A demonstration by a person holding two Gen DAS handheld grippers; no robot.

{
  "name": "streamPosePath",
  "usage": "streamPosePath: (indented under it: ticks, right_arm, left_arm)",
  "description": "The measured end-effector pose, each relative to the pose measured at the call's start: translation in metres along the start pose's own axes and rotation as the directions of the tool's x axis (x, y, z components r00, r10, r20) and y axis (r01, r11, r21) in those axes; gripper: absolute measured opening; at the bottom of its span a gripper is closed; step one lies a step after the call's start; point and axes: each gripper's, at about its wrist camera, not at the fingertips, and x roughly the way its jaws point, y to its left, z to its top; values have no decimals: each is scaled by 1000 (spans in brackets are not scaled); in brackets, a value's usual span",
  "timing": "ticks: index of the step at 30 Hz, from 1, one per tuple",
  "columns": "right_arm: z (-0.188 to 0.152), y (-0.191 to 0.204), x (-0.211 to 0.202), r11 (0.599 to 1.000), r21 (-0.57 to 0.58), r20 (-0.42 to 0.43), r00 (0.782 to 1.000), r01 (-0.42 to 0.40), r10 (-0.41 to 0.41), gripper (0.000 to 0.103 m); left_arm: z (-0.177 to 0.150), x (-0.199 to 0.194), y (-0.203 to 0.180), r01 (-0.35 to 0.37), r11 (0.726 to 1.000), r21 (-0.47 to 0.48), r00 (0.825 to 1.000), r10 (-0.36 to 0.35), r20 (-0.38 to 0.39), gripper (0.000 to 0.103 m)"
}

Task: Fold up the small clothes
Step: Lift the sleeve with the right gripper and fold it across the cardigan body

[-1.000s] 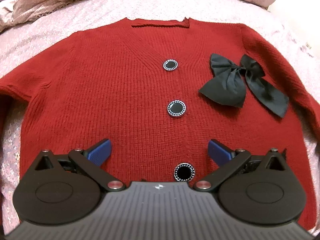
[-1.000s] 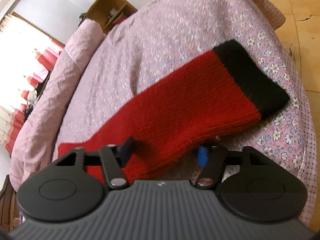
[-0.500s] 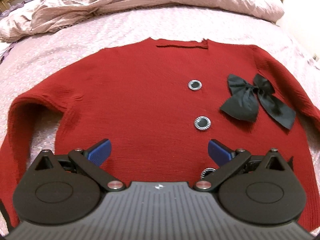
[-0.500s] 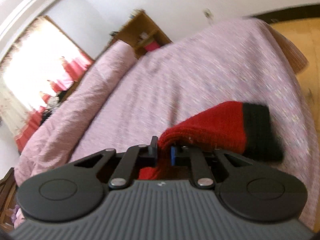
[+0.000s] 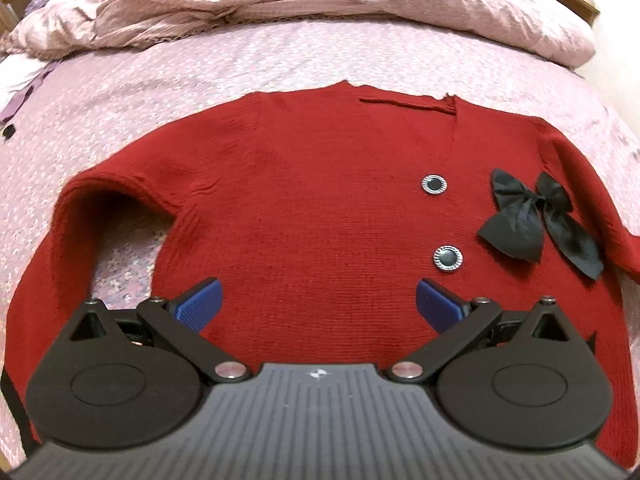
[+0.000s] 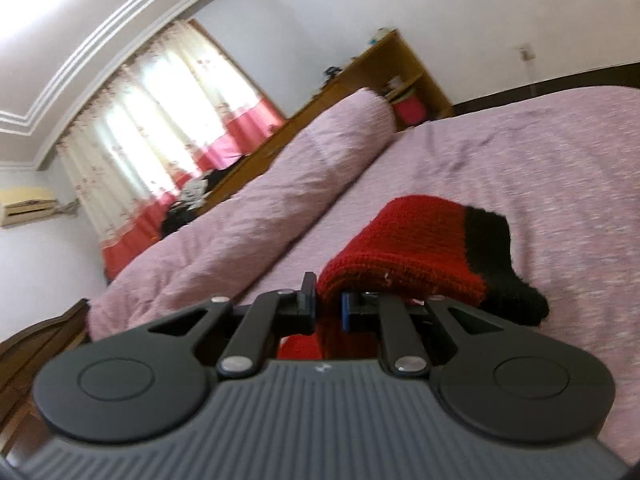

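The red cardigan (image 5: 304, 216) is spread face up on the bed (image 5: 240, 68), ready for folding. Its sleeve (image 6: 404, 256) is pinched in the right gripper (image 6: 329, 307) and held above the bedding. The left gripper (image 5: 318, 300) is held spread and empty. The hem is hidden.

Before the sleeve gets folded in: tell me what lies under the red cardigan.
The red cardigan lies flat on a pink floral bedspread, which shows all round it and in the armpit gap. Whatever sits directly beneath the knit is covered. The right gripper pinches the lifted sleeve.
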Motion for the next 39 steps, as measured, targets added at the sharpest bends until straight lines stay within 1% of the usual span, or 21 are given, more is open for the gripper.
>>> streamPosePath:
  ticks: [2,9,18,22,30,39]
  right_arm:
    - [-2,11,7,1000,-6,-16,1000,-23,23,14]
    - [-13,45,24,995,-30,-75,993,-93,90,14]
    - [-26,91,41,981,-57,-127,976,-185,177,14]
    - [-32,116,48,968,-79,-145,963,-239,226,14]
    - [-50,158,67,942,-101,-198,935,-319,295,14]
    - [-84,198,90,918,-99,-289,894,-383,342,14]
  left_arm:
    - [0,-1,6,-12,1000,-19,1000,12,-6,103]
    - [4,-4,23,-23,997,-74,1000,23,0,103]
    - [8,-9,41,-30,993,-110,999,31,9,103]
    - [10,-10,49,-33,991,-131,999,35,10,103]
    - [10,-8,68,-48,985,-164,999,50,8,103]
    - [9,-1,95,-85,974,-210,996,85,-9,103]
